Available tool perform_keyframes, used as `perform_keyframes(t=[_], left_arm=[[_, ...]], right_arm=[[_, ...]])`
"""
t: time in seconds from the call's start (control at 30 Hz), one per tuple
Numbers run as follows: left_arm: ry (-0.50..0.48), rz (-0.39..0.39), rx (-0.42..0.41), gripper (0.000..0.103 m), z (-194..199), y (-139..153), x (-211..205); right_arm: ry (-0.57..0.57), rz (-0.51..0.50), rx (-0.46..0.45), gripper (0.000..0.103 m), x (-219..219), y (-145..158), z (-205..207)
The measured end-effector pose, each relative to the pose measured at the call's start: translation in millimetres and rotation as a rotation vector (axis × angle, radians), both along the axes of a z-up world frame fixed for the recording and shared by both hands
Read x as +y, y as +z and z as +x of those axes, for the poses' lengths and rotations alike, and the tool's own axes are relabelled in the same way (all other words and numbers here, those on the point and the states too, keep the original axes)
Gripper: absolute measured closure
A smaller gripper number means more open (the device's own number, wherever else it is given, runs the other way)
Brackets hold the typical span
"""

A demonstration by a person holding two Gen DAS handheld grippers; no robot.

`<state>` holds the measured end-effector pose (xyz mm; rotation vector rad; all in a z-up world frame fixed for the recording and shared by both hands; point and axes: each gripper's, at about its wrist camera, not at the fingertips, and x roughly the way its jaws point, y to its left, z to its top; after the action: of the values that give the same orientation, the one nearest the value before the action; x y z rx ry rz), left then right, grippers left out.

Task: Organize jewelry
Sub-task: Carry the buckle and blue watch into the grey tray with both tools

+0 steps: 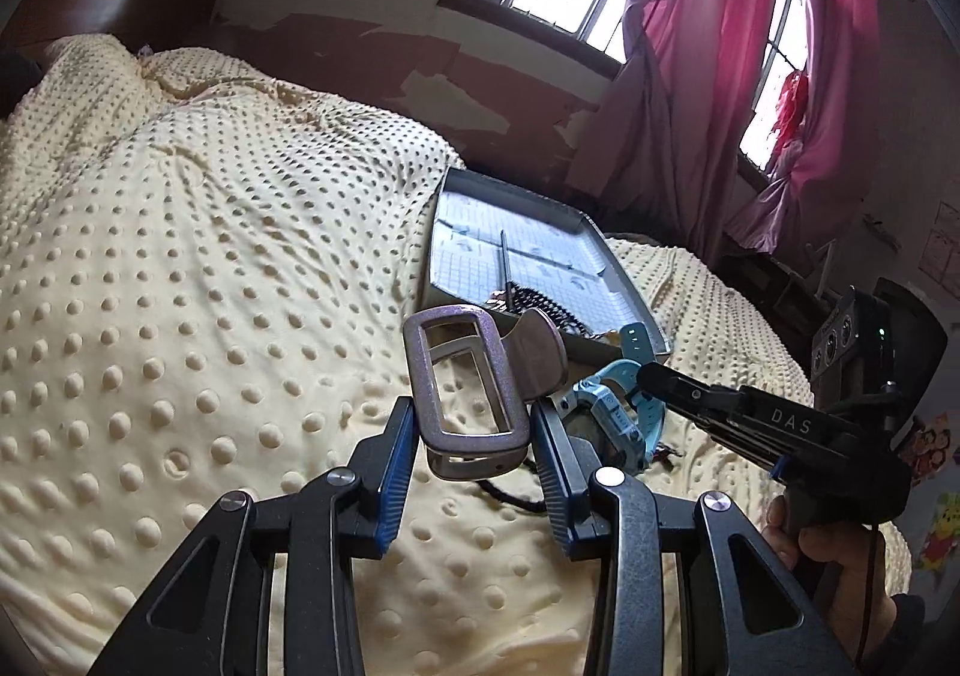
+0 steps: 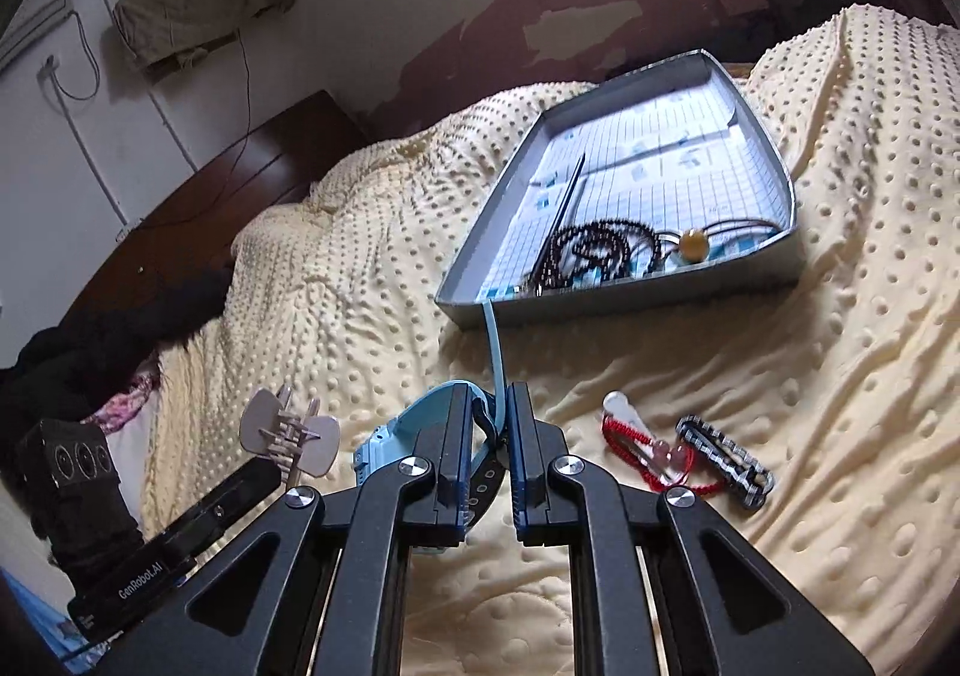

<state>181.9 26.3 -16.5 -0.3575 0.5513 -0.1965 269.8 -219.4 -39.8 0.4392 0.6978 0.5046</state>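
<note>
Just short of the tray (image 2: 624, 304), my right gripper (image 2: 503, 424) is pinched on the blue watch (image 2: 390, 442) by its floppy, light strap, best gripped near the case, while my left gripper (image 1: 474, 454) clamps a stiff, slick hair clip (image 1: 468, 394).

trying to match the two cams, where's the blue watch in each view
Left wrist view: the blue watch sits right of centre, just past the hair claw, its strap pinched by the right gripper.
Right wrist view: lower centre, strap clamped between the right gripper's fingers, watch body to their left.
Shared landmark: the grey tray beyond the watch in both.
</note>
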Motion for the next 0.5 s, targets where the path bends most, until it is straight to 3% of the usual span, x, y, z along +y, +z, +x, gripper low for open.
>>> perform_keyframes(t=[0.17, 0.33, 0.5], left_arm=[[-0.001, 0.013, -0.045, 0.067, 20.1, 21.3, -7.8], [0.019, -0.022, -0.053, 0.067, 74.5, 37.0, -15.4], [0.002, -0.011, -0.022, 0.067, 137.2, 32.9, -30.8]], right_arm=[[-0.040, 0.001, -0.068, 0.093, -12.4, 27.0, 8.1], [-0.139, -0.032, -0.141, 0.093, -33.7, 51.4, 34.2], [-0.285, -0.015, -0.165, 0.093, -56.2, 50.9, 73.1]])
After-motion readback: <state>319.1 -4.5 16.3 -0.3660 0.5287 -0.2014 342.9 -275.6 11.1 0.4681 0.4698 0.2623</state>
